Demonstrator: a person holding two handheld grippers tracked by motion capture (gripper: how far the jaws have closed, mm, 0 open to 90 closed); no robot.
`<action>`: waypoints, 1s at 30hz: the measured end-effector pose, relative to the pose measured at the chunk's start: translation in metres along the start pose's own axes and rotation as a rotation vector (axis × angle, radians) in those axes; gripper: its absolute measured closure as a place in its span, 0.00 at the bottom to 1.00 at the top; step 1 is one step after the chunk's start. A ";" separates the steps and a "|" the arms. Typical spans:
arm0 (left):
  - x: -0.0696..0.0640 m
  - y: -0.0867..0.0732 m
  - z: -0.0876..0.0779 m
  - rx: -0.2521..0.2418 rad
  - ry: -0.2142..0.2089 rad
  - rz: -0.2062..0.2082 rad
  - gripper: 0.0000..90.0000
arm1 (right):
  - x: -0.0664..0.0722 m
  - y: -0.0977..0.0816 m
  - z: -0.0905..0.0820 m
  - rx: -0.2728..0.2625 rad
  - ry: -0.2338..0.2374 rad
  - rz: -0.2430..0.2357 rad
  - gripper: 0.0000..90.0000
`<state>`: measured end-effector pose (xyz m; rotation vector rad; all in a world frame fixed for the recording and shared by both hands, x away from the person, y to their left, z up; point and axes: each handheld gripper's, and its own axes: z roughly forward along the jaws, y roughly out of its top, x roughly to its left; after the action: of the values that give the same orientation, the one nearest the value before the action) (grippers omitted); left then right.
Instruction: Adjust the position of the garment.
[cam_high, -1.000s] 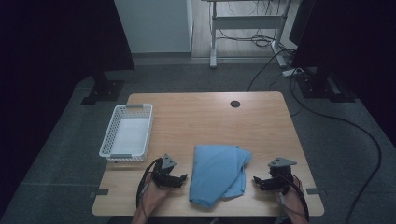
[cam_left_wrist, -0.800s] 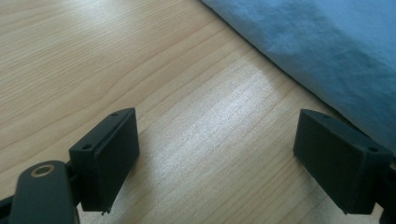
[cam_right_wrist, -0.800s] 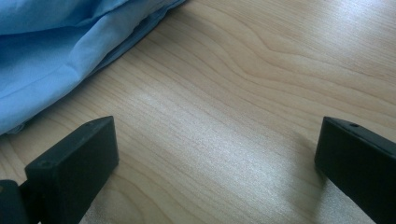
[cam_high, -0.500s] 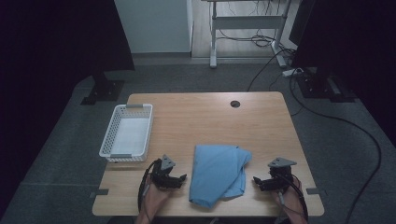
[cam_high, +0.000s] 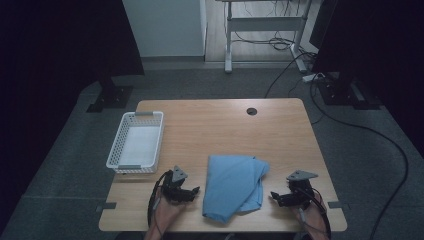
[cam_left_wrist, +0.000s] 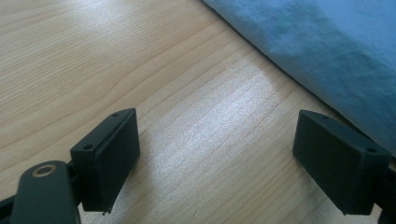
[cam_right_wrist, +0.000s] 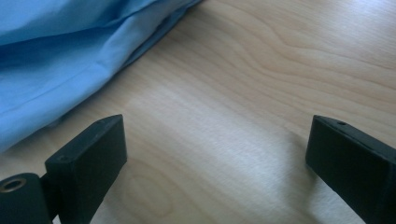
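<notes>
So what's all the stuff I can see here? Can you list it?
table: one, light wood, middle of the room
hole: one, dark, far side of the tabletop
basket: one, white, empty, left side of the table
cloth: one, light blue, folded, near edge, between the two tools
cables: several, black, on the grey floor to the right
left tool: one, black, open, left of the cloth, not touching it
right tool: one, black, open, right of the cloth, jaws just closed slightly on nothing
</notes>
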<state>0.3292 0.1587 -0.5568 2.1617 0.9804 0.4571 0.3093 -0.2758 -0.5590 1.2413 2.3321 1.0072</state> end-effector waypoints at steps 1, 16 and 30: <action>0.000 0.000 0.000 0.000 0.000 0.000 0.16 | 0.002 0.000 -0.001 0.000 0.002 -0.002 0.06; 0.000 0.000 0.000 0.000 0.002 -0.001 0.16 | 0.040 0.025 -0.016 -0.039 0.093 -0.070 0.06; 0.000 0.000 0.000 0.000 0.002 -0.001 0.16 | 0.080 0.054 0.001 -0.066 0.184 -0.146 0.06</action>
<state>0.3292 0.1586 -0.5568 2.1610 0.9828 0.4593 0.2961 -0.1892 -0.5173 0.9749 2.4619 1.1817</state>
